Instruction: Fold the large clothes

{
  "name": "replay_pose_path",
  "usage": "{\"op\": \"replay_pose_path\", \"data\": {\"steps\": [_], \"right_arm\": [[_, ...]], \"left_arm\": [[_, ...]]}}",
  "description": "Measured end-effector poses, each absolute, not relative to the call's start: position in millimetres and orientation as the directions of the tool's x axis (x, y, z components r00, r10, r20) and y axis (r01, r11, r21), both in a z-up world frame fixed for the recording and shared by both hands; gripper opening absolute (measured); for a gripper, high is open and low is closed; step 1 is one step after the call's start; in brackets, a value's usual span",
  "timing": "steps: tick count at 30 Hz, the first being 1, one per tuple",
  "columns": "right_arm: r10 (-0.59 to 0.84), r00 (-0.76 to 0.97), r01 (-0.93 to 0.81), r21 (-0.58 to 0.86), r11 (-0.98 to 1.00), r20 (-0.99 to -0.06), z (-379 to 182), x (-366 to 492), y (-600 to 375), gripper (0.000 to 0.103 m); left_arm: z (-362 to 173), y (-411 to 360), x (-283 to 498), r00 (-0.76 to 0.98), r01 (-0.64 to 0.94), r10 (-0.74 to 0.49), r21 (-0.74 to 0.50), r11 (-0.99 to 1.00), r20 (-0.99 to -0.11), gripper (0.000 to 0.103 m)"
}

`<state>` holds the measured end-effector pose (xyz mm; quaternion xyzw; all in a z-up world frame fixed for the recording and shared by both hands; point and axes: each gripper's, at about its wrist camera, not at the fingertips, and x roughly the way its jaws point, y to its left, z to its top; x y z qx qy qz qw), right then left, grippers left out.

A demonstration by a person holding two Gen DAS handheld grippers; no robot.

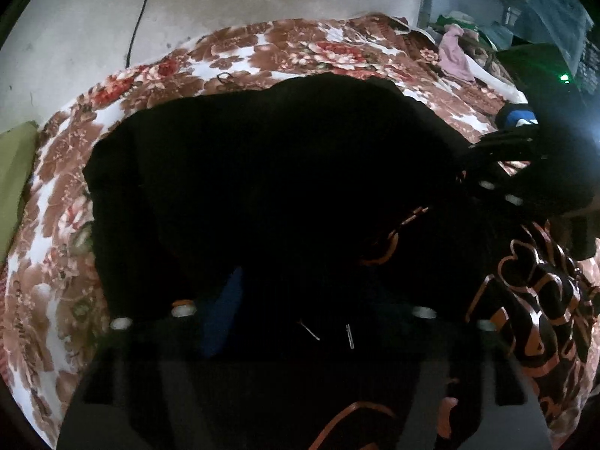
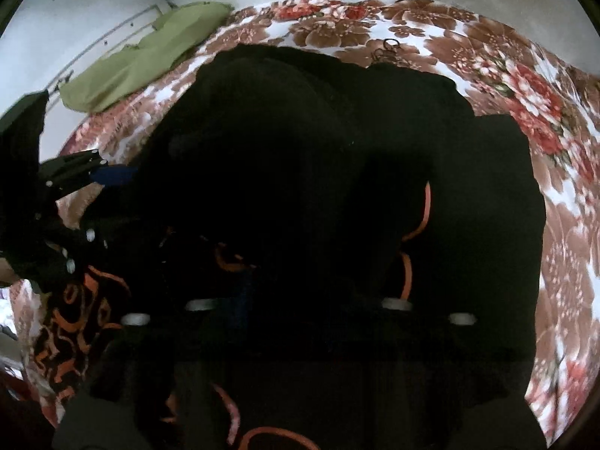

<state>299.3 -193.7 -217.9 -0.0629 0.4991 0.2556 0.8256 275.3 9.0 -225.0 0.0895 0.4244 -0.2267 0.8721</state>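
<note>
Black garment [image 1: 262, 172] with orange lettering lies on the floral bed [image 1: 56, 225], apparently one fold in with more folds left; both the left hand-held gripper [image 1: 303, 315] and right hand-held gripper [image 2: 300, 311] stand open above it, gripping nothing.

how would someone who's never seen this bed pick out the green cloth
Start from the bed with the brown and red floral blanket, where a large black garment lies spread out. Follow the blanket to the edge by the pale wall: the green cloth lies crumpled there. It is the only plain olive-green thing, with no pattern, unlike the flowered blanket and the black garment's orange print.
</note>
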Motion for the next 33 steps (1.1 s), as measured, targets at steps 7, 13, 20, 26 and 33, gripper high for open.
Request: {"op": "replay_pose_path", "data": {"steps": [7, 13, 20, 26, 33], "right_arm": [[0.338, 0.406, -0.454, 0.133, 0.881, -0.849, -187.8, 285.2, -208.5, 0.094], [0.426, 0.387, -0.527, 0.183, 0.83, -0.818, -165.7, 314.3, -192.1, 0.094], [0.47, 0.268, -0.656, 0.198, 0.729, -0.841, -193.8, 351.9, -148.9, 0.08], [0.455, 0.204, -0.726, 0.178, 0.665, -0.867, -208.6, 349.1, -130.7, 0.044], [0.482, 0.16, -0.746, 0.214, 0.631, -0.861, -190.6, 315.1, -138.1, 0.031]], "left_arm": [[-191.9, 33.3, 275.1, 0.534, 0.454, -0.338, -0.074, 0.888, -0.775, 0.076], [-162.5, 36.2, 305.5, 0.51, 0.507, -0.441, -0.156, 0.848, -0.738, 0.076], [-189.6, 7.9, 343.4, 0.402, 0.623, -0.478, -0.15, 0.768, -0.781, 0.073], [-208.1, 1.6, 350.4, 0.294, 0.688, -0.532, -0.211, 0.695, -0.794, 0.017], [-179.7, -3.4, 309.2, 0.255, 0.76, -0.604, -0.23, 0.608, -0.755, 0.007]]}}
